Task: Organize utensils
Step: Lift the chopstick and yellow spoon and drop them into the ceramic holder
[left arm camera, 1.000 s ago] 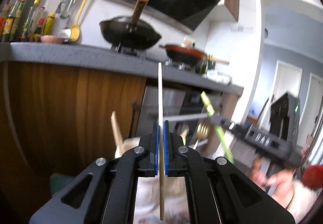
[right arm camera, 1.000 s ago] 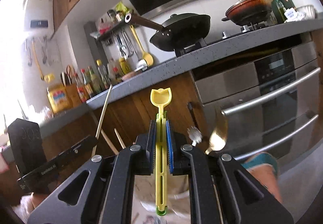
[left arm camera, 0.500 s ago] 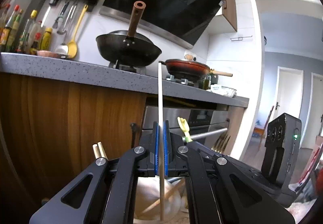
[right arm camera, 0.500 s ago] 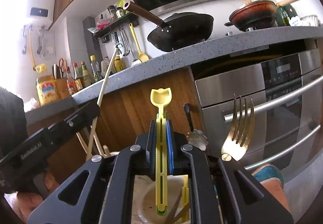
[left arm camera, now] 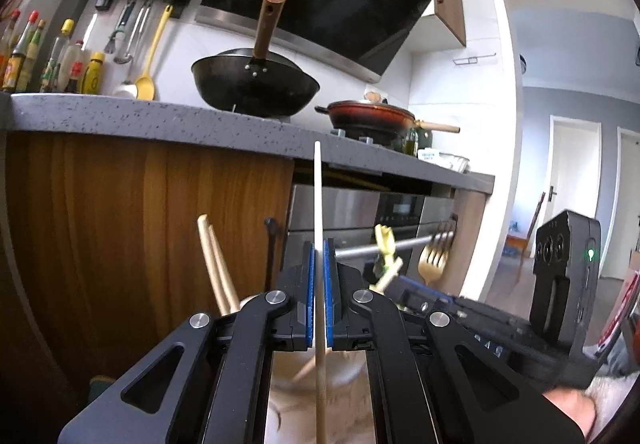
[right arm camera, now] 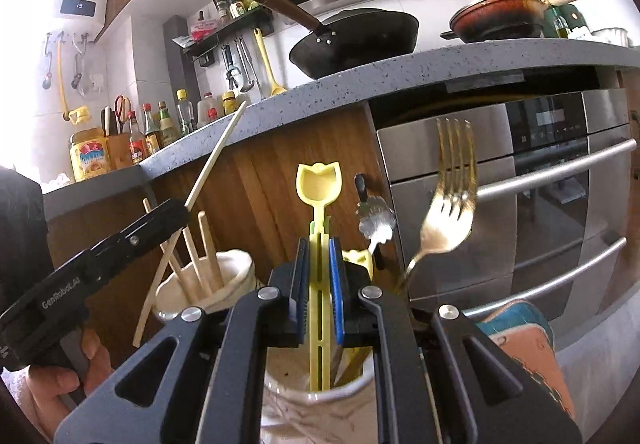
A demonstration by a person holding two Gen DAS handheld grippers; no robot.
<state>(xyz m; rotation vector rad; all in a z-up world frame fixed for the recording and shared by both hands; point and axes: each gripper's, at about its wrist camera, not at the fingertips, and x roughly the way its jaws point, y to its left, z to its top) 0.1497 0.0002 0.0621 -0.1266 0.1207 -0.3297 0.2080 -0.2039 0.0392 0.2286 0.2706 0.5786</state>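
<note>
Chopsticks stand in one cup; left jaws grip another chopstick, right jaws a yellow spoon.

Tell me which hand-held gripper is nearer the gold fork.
Right. The right hand-held gripper, clamping a yellow plastic spoon, sits just beside the gold fork; the left hand-held gripper, holding a chopstick, is farther off.

Gold fork and silver spoon crowd the right cup; 2 chopsticks occupy the left cup
</note>
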